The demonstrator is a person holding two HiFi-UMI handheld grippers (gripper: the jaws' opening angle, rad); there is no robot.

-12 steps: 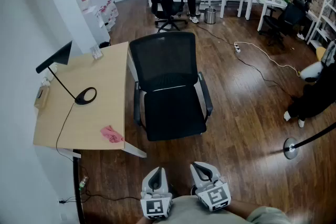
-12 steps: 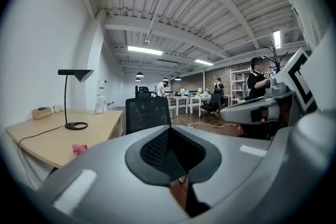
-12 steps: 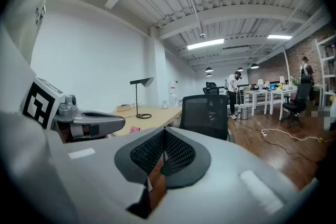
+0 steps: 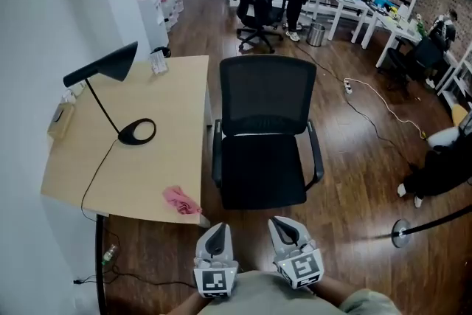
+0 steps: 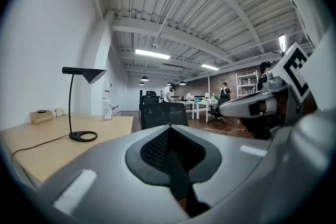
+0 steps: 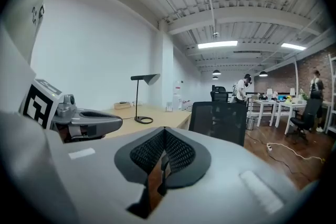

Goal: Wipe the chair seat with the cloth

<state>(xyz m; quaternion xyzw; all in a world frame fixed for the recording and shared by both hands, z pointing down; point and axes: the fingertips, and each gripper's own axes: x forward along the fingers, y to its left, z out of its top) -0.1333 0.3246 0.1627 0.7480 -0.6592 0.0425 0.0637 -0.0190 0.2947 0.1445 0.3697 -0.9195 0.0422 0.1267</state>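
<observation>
A black office chair (image 4: 263, 170) stands beside the wooden desk (image 4: 169, 158), its mesh back (image 4: 268, 95) upright and its seat bare. A crumpled pink cloth (image 4: 181, 200) lies on the desk's near right corner. Both grippers are held low, close to my body and short of the chair: the left gripper (image 4: 216, 237) and the right gripper (image 4: 284, 229). Each has its jaws closed together with nothing between them. In the left gripper view the left gripper (image 5: 169, 128) points at the chair back (image 5: 163, 114). In the right gripper view the right gripper (image 6: 164, 131) points toward the chair (image 6: 218, 121).
A black desk lamp (image 4: 110, 85) with its cord stands on the desk. A second chair (image 4: 257, 7), white tables (image 4: 354, 7) and people stand farther back. A cable and power strip (image 4: 348, 87) lie on the wood floor; a stanchion base (image 4: 400, 234) is at right.
My view has shifted: the chair, desk and cloth now sit further right and lower in the head view. Both grippers keep their place near my body, still closed.
</observation>
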